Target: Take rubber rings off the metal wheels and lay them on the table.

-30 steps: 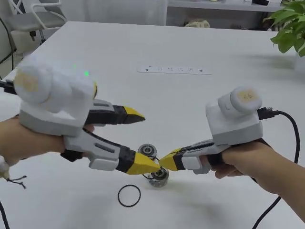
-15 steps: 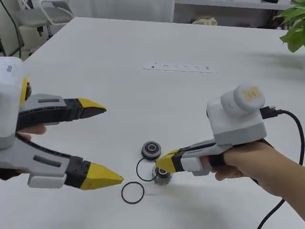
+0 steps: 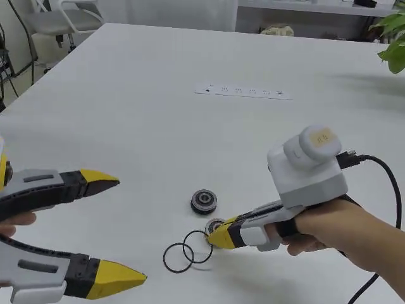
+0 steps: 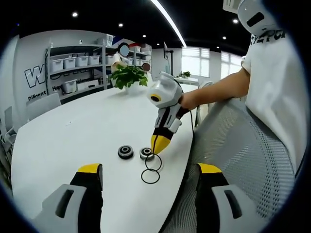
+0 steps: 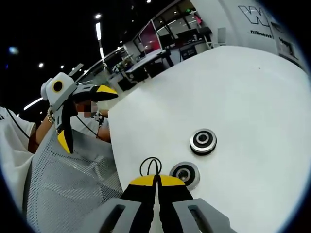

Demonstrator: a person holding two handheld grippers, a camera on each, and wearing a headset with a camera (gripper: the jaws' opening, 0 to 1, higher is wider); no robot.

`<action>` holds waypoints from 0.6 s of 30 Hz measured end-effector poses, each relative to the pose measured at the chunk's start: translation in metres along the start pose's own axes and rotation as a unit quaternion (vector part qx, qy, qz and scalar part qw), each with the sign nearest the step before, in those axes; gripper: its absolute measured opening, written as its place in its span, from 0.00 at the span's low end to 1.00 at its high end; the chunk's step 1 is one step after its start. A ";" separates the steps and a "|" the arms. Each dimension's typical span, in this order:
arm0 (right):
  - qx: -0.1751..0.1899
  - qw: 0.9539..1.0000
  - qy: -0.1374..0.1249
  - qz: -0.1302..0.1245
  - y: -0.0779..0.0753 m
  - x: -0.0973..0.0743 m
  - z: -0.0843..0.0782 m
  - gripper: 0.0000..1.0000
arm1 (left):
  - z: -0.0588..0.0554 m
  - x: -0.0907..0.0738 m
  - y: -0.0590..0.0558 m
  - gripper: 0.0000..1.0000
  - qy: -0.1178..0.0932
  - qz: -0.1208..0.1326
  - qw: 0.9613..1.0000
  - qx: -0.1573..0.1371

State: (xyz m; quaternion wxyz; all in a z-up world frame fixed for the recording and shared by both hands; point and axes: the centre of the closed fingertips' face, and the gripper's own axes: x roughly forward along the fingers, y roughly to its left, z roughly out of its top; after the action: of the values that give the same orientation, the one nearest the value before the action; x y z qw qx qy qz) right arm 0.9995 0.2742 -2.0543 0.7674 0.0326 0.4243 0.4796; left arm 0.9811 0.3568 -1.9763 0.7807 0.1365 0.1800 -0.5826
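On the white table (image 3: 158,95), the right hand-held gripper (image 3: 214,238) is clenched on a thin black rubber ring (image 3: 197,247) — its loop pokes out past the yellow tips. A second ring (image 3: 177,258) lies flat, overlapping the first in the head view. A grey-rimmed metal wheel (image 3: 216,225) sits just beside the tips; a black-banded wheel (image 3: 203,201) is near it. The left hand-held gripper (image 3: 114,229) is well apart — jaws spread wide, grasping nothing.

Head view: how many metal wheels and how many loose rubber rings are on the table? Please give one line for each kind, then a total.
Metal wheels: 2
Loose rubber rings: 2
Total: 4
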 end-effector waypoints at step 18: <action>0.029 0.999 0.041 -0.012 -0.008 -0.004 -0.018 0.00 | -0.009 0.001 -0.003 0.74 0.010 0.001 1.000 -0.008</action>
State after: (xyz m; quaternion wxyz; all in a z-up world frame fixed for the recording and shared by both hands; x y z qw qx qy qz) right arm 0.9923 0.2605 -2.0669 0.7539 0.0295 0.4694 0.4588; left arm 0.9772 0.3588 -1.9853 0.7804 0.1366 0.1923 -0.5791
